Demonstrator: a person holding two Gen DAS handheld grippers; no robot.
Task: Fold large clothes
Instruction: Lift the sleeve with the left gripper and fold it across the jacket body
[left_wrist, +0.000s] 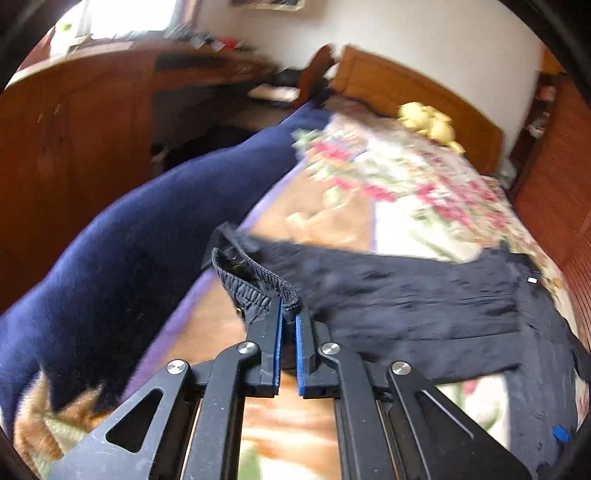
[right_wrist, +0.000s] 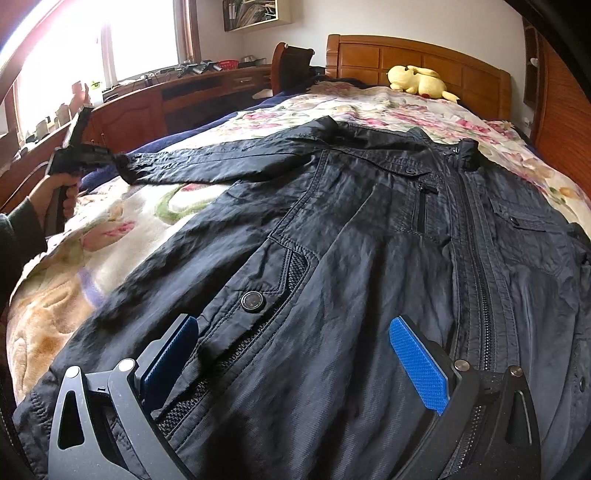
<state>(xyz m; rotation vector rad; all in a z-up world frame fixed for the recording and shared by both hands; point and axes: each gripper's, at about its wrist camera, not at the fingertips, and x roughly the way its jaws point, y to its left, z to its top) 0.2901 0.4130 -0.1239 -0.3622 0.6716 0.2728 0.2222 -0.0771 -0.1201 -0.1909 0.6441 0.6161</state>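
Observation:
A large black jacket (right_wrist: 369, 229) lies front-up on the floral bedspread (right_wrist: 110, 221), zipper closed, collar toward the headboard. Its left sleeve (right_wrist: 207, 162) stretches out to the left. My left gripper (left_wrist: 290, 314) is shut on the sleeve's elastic cuff (left_wrist: 255, 288) and holds it out over the bed; it also shows in the right wrist view (right_wrist: 107, 157), held in a hand. My right gripper (right_wrist: 295, 354) is open and empty, hovering just over the jacket's lower front near a snap button (right_wrist: 252, 301).
A yellow plush toy (right_wrist: 419, 83) lies by the wooden headboard (right_wrist: 424, 62). A dark blue blanket (left_wrist: 129, 240) runs along the bed's left side. A wooden desk and cabinets (right_wrist: 155, 107) stand at left under the window. A wooden wardrobe (right_wrist: 565, 110) stands at right.

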